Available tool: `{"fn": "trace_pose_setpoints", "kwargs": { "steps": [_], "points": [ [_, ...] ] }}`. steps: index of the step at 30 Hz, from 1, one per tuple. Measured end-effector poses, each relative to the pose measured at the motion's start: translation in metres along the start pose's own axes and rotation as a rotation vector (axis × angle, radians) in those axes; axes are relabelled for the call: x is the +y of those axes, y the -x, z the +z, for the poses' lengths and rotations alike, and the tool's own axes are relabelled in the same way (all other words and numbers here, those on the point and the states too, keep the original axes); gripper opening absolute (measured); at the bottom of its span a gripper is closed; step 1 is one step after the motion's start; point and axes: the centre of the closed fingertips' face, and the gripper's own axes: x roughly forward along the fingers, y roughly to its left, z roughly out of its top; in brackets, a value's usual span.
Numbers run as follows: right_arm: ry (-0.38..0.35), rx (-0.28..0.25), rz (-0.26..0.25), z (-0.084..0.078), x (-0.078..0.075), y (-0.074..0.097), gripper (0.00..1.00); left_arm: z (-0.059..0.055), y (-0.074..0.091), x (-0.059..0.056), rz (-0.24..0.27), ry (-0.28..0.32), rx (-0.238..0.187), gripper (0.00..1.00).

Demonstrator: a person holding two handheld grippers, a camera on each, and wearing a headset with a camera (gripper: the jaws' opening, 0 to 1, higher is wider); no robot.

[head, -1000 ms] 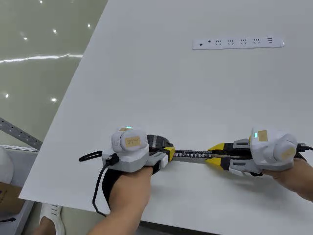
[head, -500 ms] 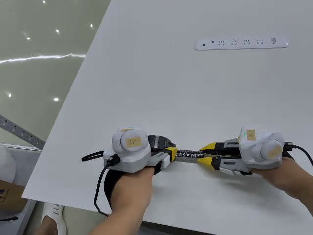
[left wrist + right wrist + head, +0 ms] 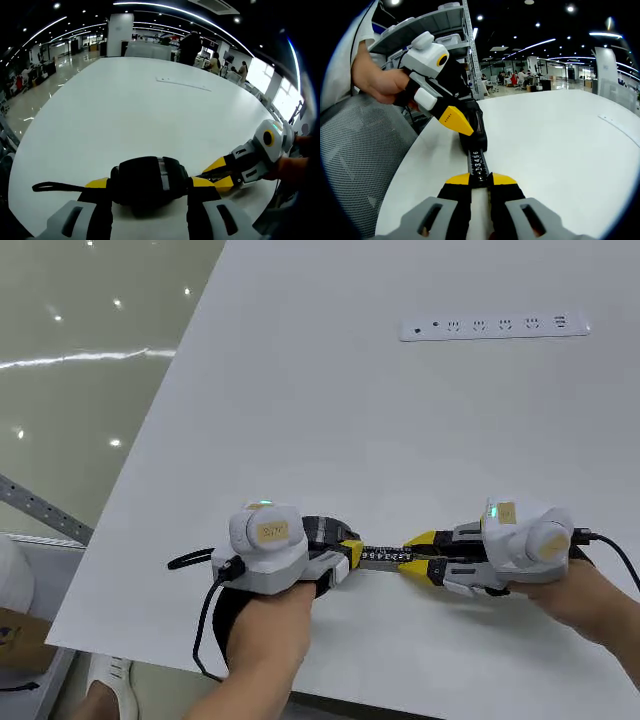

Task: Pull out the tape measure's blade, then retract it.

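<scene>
Partly out of tape measure [image 3: 322, 531], blade [image 3: 378, 555] in right hand-held gripper [image 3: 414, 554].

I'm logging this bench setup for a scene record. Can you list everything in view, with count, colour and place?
table: one, white, under everything.
power strip: one, white, flat on the table's far side.
tape measure: one, black case, near the table's front edge.
blade: one, dark with pale numbers, drawn out of the case between the two claws.
strap: one, black loop, on the table beside the case.
mesh chair: one, grey, beside the table in the right gripper view.
left claw: one, yellow-tipped, shut on the tape measure.
right claw: one, yellow-tipped, shut on the blade.
left hand: one, behind the left claw.
right hand: one, behind the right claw.
</scene>
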Motion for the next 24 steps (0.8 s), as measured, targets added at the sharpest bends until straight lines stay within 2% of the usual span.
{"fn": "trace_pose_setpoints", "kwargs": {
  "steps": [24],
  "points": [
    [-0.013, -0.015, 0.002, 0.007, 0.001, -0.015, 0.11, 0.0, -0.001, 0.001, -0.001, 0.002, 0.003, 0.57]
  ]
}}
